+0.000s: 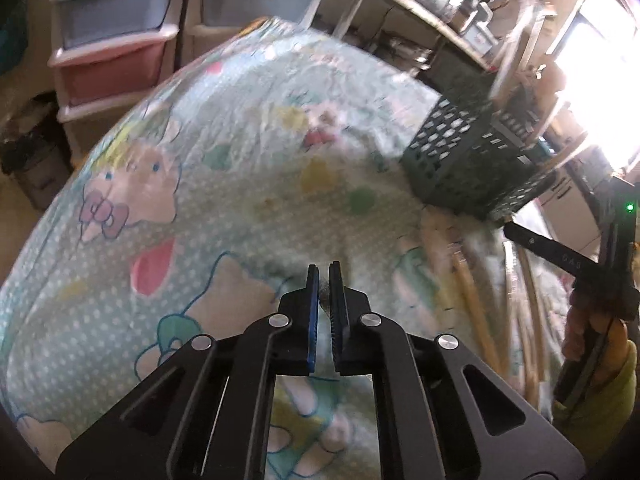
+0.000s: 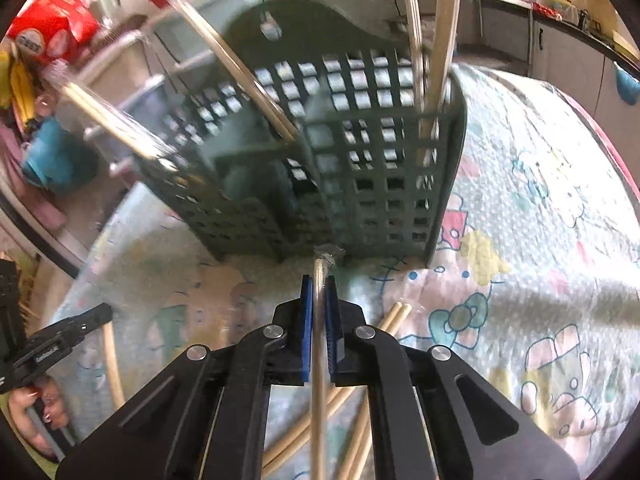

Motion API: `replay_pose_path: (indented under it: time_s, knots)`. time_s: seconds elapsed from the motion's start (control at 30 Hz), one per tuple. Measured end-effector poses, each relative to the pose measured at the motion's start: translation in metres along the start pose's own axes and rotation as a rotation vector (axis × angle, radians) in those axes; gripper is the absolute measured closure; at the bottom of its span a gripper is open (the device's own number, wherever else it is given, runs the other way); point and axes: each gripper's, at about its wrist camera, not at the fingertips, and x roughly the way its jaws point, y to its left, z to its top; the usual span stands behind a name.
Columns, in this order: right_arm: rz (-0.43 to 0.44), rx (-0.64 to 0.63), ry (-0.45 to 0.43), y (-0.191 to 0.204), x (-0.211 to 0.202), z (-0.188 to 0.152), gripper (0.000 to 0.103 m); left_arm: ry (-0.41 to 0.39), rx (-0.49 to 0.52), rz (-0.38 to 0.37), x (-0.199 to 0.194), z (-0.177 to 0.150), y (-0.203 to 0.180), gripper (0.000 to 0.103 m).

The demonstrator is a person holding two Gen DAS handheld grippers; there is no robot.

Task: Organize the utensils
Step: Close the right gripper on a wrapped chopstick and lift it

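Wooden chopstick [image 2: 319,360] clamped in right tool [image 2: 319,286] | left tool [image 1: 324,276] closed, empty | green basket [image 2: 360,184] upright on patterned tabletop [image 2: 540,240]

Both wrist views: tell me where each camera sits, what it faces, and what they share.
Left wrist: rides the left gripper, jaws shut on nothing, angled down at the cartoon-print tablecloth; right gripper shows at right.
Right wrist: rides the right gripper, shut on a plastic-wrapped wooden chopstick, facing the dark green perforated plastic basket; a hand shows lower left.
Shared: basket, tablecloth, loose chopsticks.
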Motion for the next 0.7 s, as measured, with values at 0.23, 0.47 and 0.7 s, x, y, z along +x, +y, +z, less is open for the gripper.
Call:
replay_pose_path:
  time_s: [0.23,0.47,0.7]
  knots:
    - [0.067,-0.016,-0.09,0.016,-0.039,0.001,0.097,-0.091,0.091,-0.067,-0.028,0.014,-0.036,0.1]
    - [0.09,-0.033,-0.206,0.026,-0.096,-0.007,0.097,-0.142,0.16,-0.13,-0.043,0.027,-0.073,0.1]
    - [0.071,-0.049,-0.303,0.027,-0.13,-0.013,0.097,-0.181,0.218,-0.176,-0.053,0.034,-0.102,0.1]
